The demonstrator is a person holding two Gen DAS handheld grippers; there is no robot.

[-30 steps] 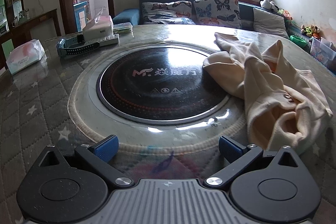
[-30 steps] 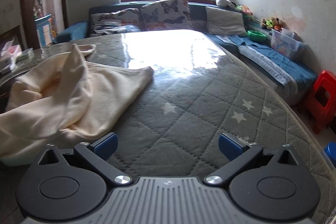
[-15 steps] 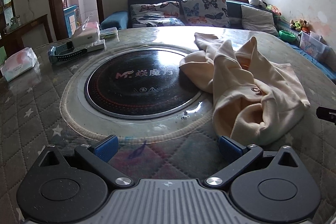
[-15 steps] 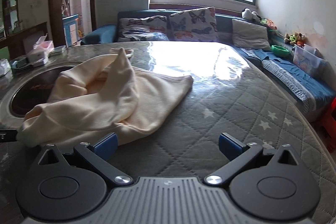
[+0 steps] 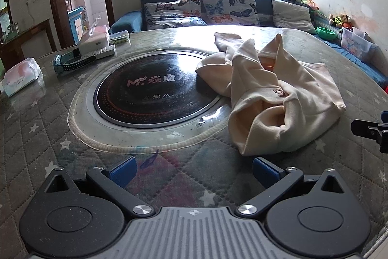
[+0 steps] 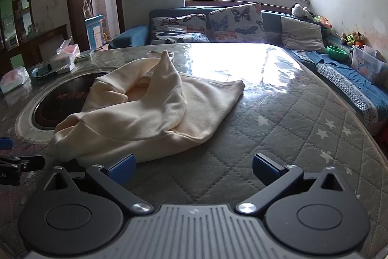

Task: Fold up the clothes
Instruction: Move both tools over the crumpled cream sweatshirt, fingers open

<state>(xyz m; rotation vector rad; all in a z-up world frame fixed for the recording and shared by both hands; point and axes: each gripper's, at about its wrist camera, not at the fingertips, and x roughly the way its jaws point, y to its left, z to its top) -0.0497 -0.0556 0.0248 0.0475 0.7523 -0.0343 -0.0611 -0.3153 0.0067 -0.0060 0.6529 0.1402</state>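
Observation:
A cream sweatshirt [image 5: 278, 98] lies crumpled on the round quilted table, partly over the right rim of the black induction hob [image 5: 155, 91]. In the right wrist view the same cream sweatshirt [image 6: 150, 113] fills the left middle, bunched into loose folds. My left gripper [image 5: 192, 170] is open, near the table's front edge, with the garment's lower hem just ahead of its right finger. My right gripper [image 6: 192, 168] is open too, its left blue pad [image 6: 122, 168] close to the sweatshirt's near edge. Neither holds anything.
A tissue pack [image 5: 20, 75], a blue watch [image 5: 72, 62] and a white box [image 5: 95, 43] sit at the table's far left. A sofa with butterfly cushions [image 5: 228, 6] stands behind the table. Bare quilted table cover [image 6: 291, 128] stretches to the right of the garment.
Both grippers have pulled back and swung, so the sweatshirt sits nearer the centre of each view. Each gripper's tip now shows at the edge of the other's view. The garment has not moved.

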